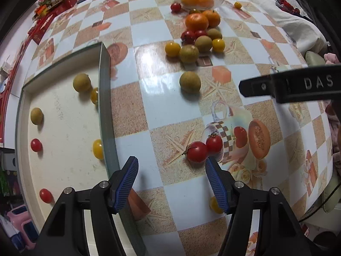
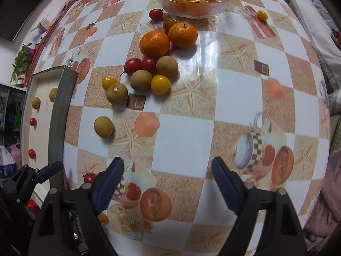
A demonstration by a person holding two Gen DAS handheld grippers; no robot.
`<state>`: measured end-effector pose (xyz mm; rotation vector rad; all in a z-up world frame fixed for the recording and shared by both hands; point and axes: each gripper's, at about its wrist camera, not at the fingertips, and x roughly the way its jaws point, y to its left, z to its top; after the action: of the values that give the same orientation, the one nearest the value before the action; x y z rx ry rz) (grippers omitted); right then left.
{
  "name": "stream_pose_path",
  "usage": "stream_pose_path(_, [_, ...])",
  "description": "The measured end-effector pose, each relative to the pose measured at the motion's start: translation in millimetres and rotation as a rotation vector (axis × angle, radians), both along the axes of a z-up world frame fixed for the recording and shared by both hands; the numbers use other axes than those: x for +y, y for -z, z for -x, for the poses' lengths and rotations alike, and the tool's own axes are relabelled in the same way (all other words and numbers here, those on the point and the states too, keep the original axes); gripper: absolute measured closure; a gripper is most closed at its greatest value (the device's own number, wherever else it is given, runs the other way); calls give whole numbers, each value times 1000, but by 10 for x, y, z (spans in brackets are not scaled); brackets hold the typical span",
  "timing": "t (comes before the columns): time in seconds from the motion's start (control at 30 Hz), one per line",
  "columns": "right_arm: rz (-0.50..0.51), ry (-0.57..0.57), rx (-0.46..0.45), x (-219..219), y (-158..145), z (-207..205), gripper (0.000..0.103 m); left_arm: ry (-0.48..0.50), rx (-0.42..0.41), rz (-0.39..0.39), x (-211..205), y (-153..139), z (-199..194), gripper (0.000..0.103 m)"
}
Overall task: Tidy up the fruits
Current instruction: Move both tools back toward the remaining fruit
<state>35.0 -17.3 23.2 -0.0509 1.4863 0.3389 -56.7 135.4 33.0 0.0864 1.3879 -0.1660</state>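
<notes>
Overhead, both grippers point down at the checked tablecloth (image 2: 183, 140) with jaws apart and nothing between them: the left gripper (image 1: 171, 168) hangs beside the grey-walled tray (image 1: 105, 106), close to two red tomatoes (image 1: 202, 148), and the right gripper (image 2: 167, 171) hangs over bare cloth. Loose fruit lies in a cluster (image 2: 147, 72) before the glass bowl (image 2: 223, 2) of oranges, while several small fruits already sit apart in the tray.

Left tool (image 1: 171, 171) and right tool (image 2: 167, 171) point down, jaws apart.
</notes>
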Motion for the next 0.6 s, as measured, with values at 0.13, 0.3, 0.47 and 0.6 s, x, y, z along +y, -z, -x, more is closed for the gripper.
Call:
stream_pose_path(0.13, [10, -53, -20, 90, 65, -78, 33, -5, 1, -1, -32, 68, -14, 36])
stream_pose_path(0.3, [5, -58, -32, 159, 144, -179, 33, -13, 3, -2, -129, 150, -41, 36])
stream_pose_path(0.47, [-1, -65, -76, 244, 141, -373, 35, -38, 4, 11, -158, 194, 1, 36])
stream_pose_path(0.6, [7, -82, -114, 319, 129, -481, 48, -53, 5, 28, -139, 212, 40, 36])
